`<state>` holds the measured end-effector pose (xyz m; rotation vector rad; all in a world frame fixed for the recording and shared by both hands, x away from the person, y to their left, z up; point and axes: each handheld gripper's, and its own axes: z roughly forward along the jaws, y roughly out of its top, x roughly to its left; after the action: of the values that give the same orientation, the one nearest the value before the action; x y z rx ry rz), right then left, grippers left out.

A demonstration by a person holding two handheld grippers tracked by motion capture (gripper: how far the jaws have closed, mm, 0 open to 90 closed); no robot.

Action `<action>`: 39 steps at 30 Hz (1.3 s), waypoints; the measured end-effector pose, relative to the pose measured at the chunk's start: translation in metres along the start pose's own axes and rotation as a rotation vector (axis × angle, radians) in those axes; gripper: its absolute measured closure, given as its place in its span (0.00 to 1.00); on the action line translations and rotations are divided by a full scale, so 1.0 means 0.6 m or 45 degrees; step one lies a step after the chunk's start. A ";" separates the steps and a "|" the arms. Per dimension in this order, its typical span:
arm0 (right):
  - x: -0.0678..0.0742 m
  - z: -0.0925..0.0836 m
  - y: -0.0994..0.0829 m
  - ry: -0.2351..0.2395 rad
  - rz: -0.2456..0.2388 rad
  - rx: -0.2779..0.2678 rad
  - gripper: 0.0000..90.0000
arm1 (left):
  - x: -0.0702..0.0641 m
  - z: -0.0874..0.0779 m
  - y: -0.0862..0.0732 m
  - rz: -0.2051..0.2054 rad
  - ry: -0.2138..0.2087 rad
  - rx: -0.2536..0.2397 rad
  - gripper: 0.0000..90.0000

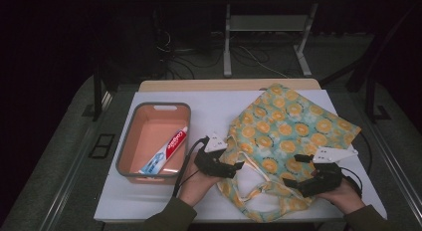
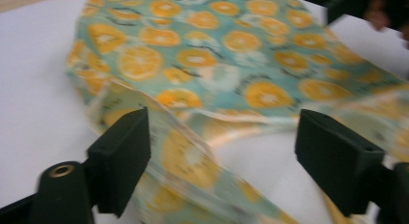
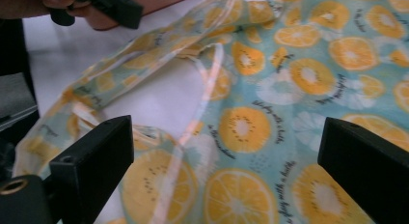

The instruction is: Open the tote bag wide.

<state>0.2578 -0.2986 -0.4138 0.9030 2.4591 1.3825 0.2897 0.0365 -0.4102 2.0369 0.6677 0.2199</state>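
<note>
both forearms enter from 6 o'clock. left gripper [image 1: 238, 165], held in l. hand [image 1: 195, 183], points toward 3 o'clock w/ jaws spread wide. right gripper [image 1: 293, 171], in r. hand [image 1: 343, 192], points toward 9 o'clock, jaws also apart.

The bag [image 2: 251, 64] looks blurry in the left gripper view, and its bottom runs off the edge.
</note>
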 end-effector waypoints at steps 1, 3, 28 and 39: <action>0.004 0.005 0.003 0.020 -0.011 0.011 0.07 | -0.002 -0.005 -0.005 0.005 -0.021 -0.005 0.15; 0.007 0.009 0.004 0.028 -0.018 0.018 0.07 | -0.006 -0.017 -0.017 0.008 -0.062 -0.019 0.14; 0.086 0.146 0.019 0.278 -0.425 0.366 0.67 | -0.020 -0.035 -0.062 0.104 -0.129 0.027 0.00; 0.075 0.135 0.027 0.249 -0.419 0.324 0.99 | -0.020 -0.035 -0.062 0.104 -0.125 0.025 0.00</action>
<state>0.2634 -0.2081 -0.4389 0.3880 2.8173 1.1093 0.2573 0.0603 -0.4288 2.0813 0.5281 0.1600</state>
